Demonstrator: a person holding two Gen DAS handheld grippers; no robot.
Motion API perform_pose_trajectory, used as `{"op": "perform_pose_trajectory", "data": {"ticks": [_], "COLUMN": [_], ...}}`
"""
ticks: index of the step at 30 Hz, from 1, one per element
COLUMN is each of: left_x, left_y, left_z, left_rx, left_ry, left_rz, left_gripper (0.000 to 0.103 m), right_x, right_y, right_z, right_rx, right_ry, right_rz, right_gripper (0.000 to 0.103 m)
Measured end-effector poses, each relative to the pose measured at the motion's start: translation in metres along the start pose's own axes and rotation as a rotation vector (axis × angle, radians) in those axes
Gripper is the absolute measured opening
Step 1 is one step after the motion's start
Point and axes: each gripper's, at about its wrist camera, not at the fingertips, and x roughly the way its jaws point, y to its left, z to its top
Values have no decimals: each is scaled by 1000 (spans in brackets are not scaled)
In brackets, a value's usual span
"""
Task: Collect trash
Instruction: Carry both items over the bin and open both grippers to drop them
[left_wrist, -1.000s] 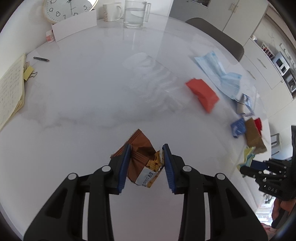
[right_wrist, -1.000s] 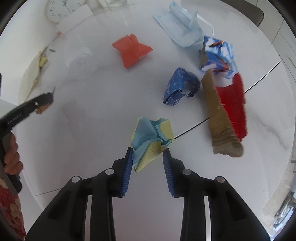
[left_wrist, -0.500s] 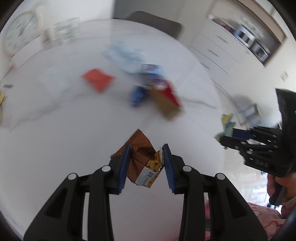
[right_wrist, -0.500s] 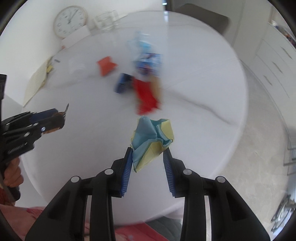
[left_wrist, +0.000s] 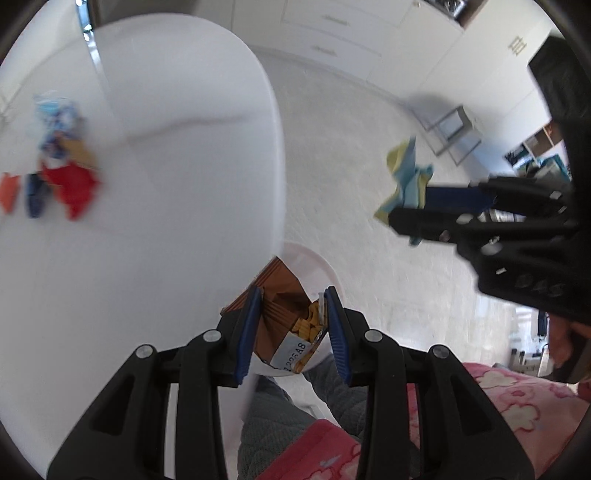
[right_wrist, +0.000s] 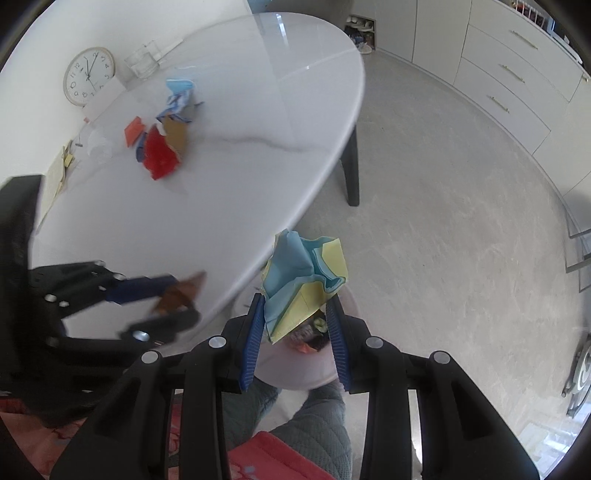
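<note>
My left gripper (left_wrist: 291, 325) is shut on a brown and orange wrapper (left_wrist: 284, 314) and holds it at the table's edge, over a white bin (left_wrist: 314, 266) on the floor. My right gripper (right_wrist: 295, 332) is shut on a crumpled blue and yellow paper (right_wrist: 303, 273) above the same bin (right_wrist: 295, 365), which holds some trash. Each gripper shows in the other's view: the right one (left_wrist: 436, 218), the left one (right_wrist: 166, 299). Several pieces of trash lie on the white table: a red wrapper (right_wrist: 159, 155), a brown one (right_wrist: 175, 134), an orange one (right_wrist: 133, 129), blue ones (right_wrist: 177, 96).
A clock (right_wrist: 88, 75), a glass jug (right_wrist: 142, 61) and a notebook (right_wrist: 55, 177) stand at the table's far side. A black table leg (right_wrist: 351, 170) stands on the grey floor. White drawers (right_wrist: 498, 74) line the wall. My knees (right_wrist: 295, 435) are below the grippers.
Both grippers have swung away from the table top to its edge, over the white bin on the floor, each still holding its piece of trash.
</note>
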Motion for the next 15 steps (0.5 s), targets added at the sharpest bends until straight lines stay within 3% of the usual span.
{"op": "perform_pose_trajectory", "data": {"ticks": [8, 10, 15], "left_x": [42, 43, 32], "left_y": [-36, -37, -34], "left_z": [3, 3, -1], "left_rx": [-48, -60, -70], "left_ry": [80, 81, 55], "left_rz": [4, 8, 27], "left_gripper": [38, 52, 66], "right_x": [-3, -1, 2], "right_y": [-47, -49, -46], "right_z": [-15, -16, -18], "right_rx": [-28, -39, -62], "right_ry": [32, 37, 44], "right_rz": [32, 45, 66], "right_gripper": [36, 36, 36]}}
